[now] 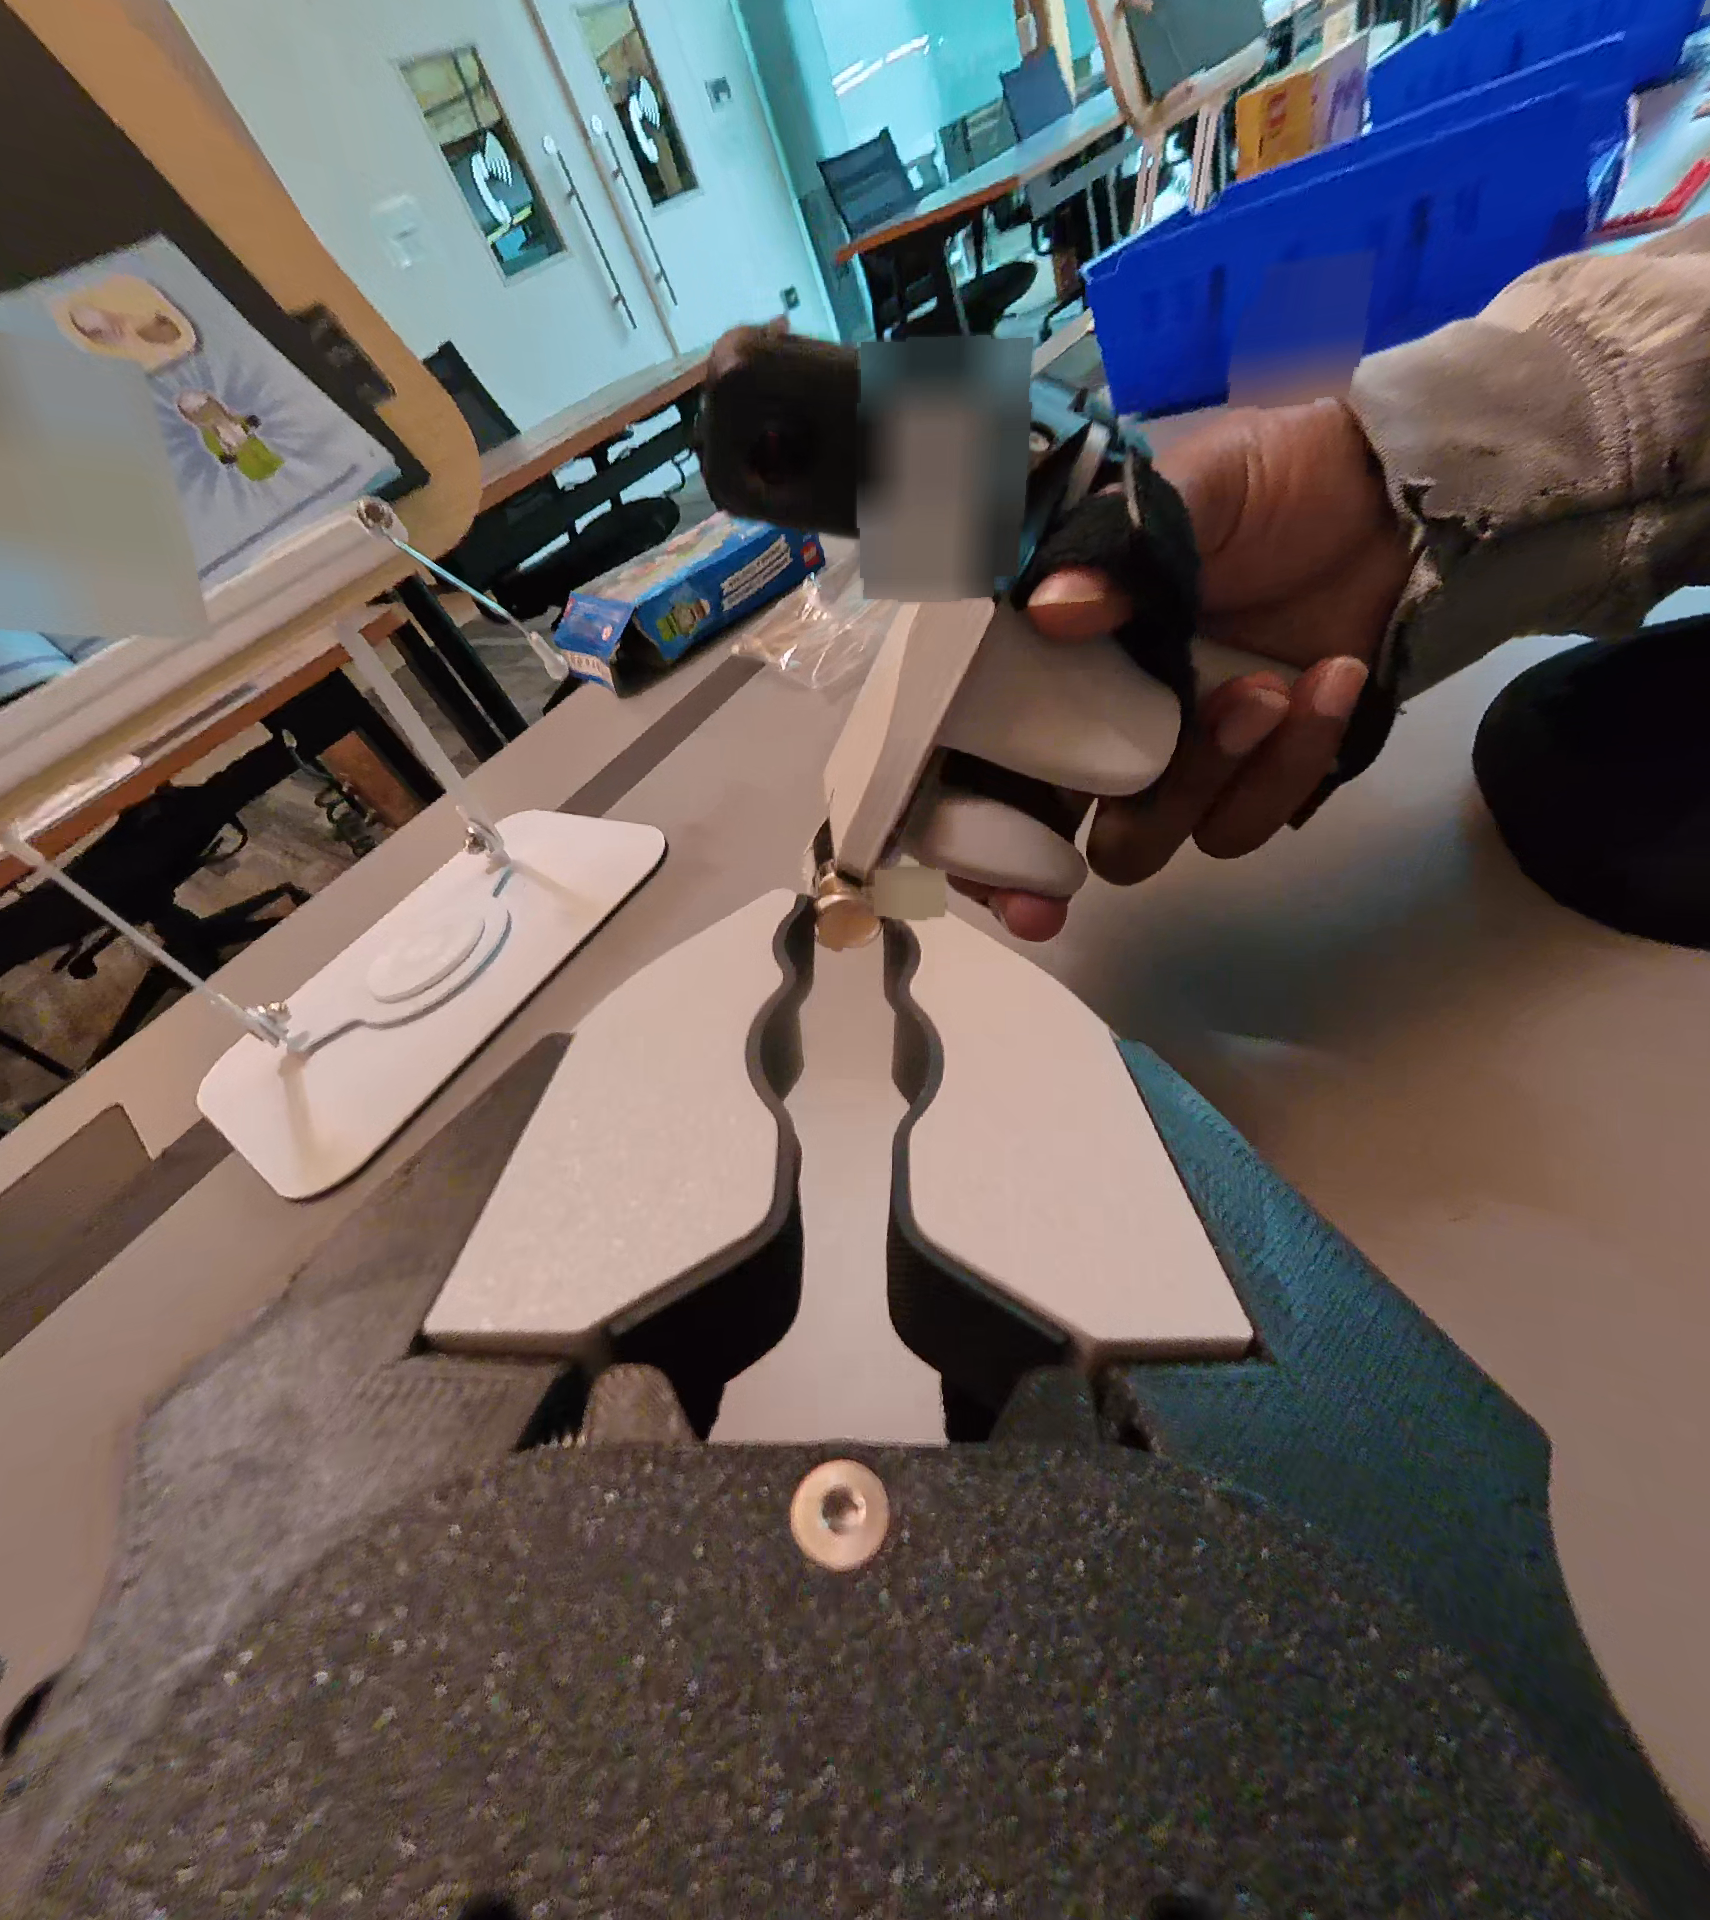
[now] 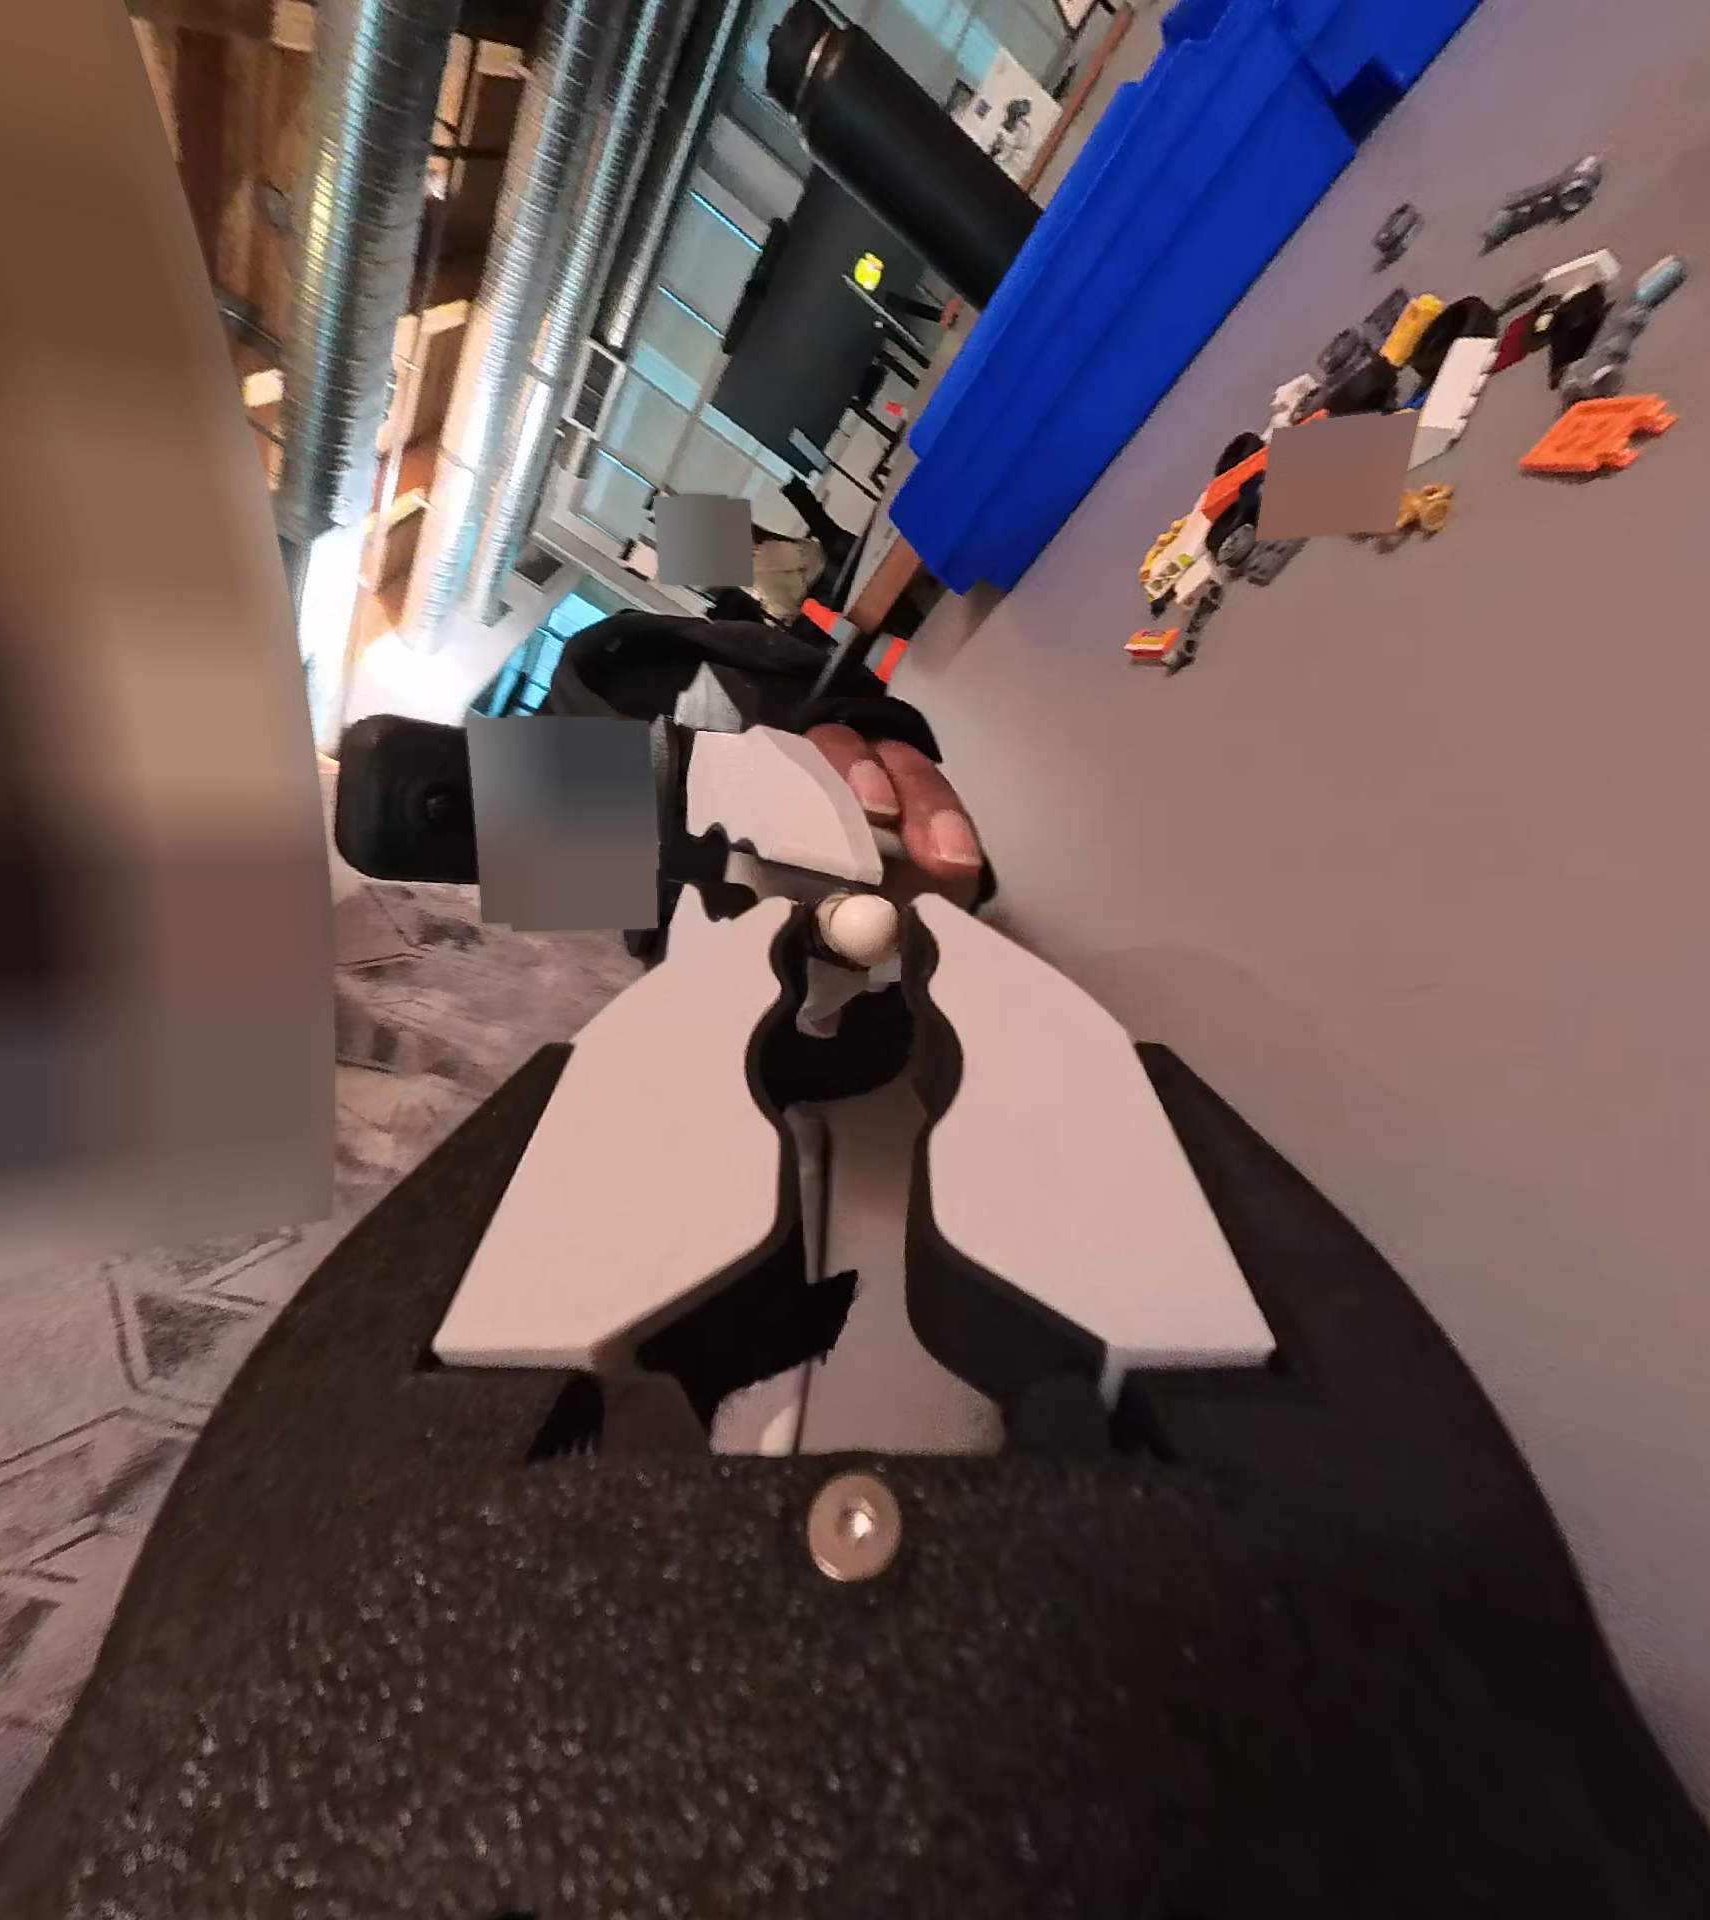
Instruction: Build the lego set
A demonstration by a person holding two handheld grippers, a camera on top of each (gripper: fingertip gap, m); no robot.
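Observation:
In the left wrist view my left gripper is nearly shut, its tips pinching a small round tan lego piece above the grey table. The right gripper, held by a hand, comes down from the upper right and meets it tip to tip, with a small white piece at its tips. In the right wrist view my right gripper is shut on a small white round-headed piece with a light grey stem. The left gripper's fingers touch it from the far side.
A pile of loose lego pieces with an orange plate lies on the table beside blue bins. A white stand holds an instruction booklet at left. A lego box and a clear bag lie farther back. Both grippers' tips are close together, under 4 cm apart.

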